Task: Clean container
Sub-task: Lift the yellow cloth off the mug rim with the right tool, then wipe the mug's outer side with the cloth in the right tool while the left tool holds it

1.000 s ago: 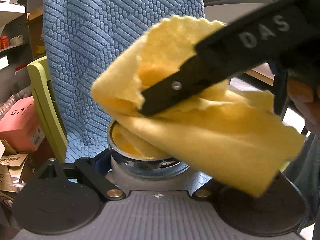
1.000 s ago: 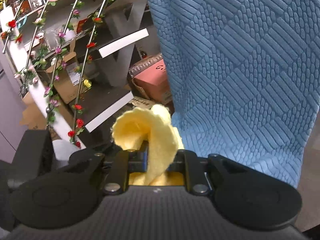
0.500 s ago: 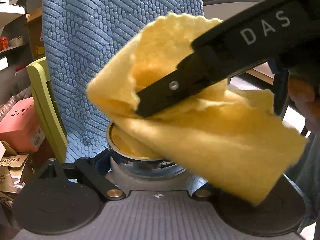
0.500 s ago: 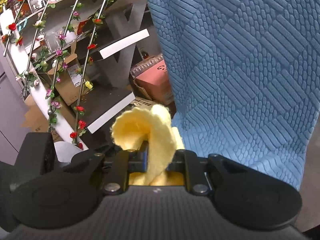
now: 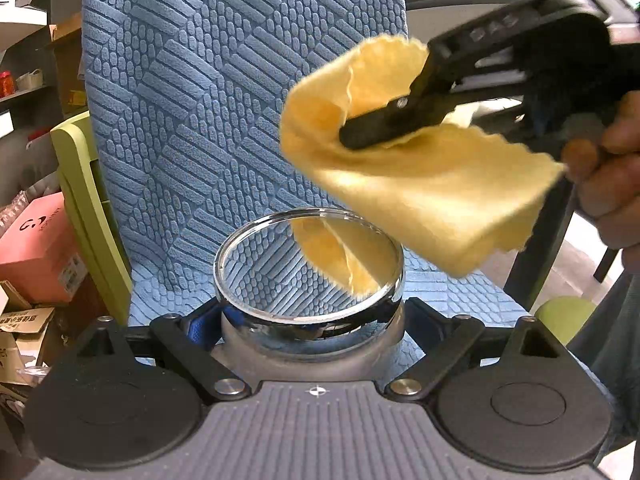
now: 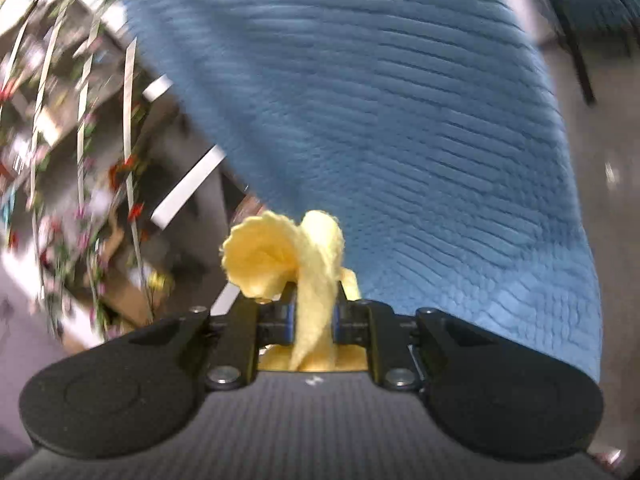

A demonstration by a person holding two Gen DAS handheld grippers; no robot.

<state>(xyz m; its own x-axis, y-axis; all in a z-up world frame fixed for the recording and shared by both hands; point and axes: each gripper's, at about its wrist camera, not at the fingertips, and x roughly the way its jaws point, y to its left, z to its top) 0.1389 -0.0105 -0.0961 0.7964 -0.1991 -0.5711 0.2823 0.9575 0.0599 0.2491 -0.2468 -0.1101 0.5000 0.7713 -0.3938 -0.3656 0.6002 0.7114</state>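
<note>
Hand-held gripper, left (image 5: 310, 312): jaws spread wide and clamped on the sides of a round, shiny steel container with a mirror-bright interior (image 5: 308, 268), held rim-up just ahead of the camera, before a blue quilted chair cover (image 5: 224, 100).

Hand-held gripper, right (image 5: 360, 136): jaws fully closed, pinching a soft yellow microfibre cloth (image 5: 420, 184); the cloth hangs above and to the right of the container, not touching it, only its reflection showing inside.

Person's hand (image 5: 608, 184): wrapped round the right handle at the right edge, its tool angled down and leftward toward the container.

Risks, judged: the smooth curved wall could slip in the left grip if the cloth is pressed in hard; the loose trailing edge may bunch up, leaving the interior only partly wiped.
</note>
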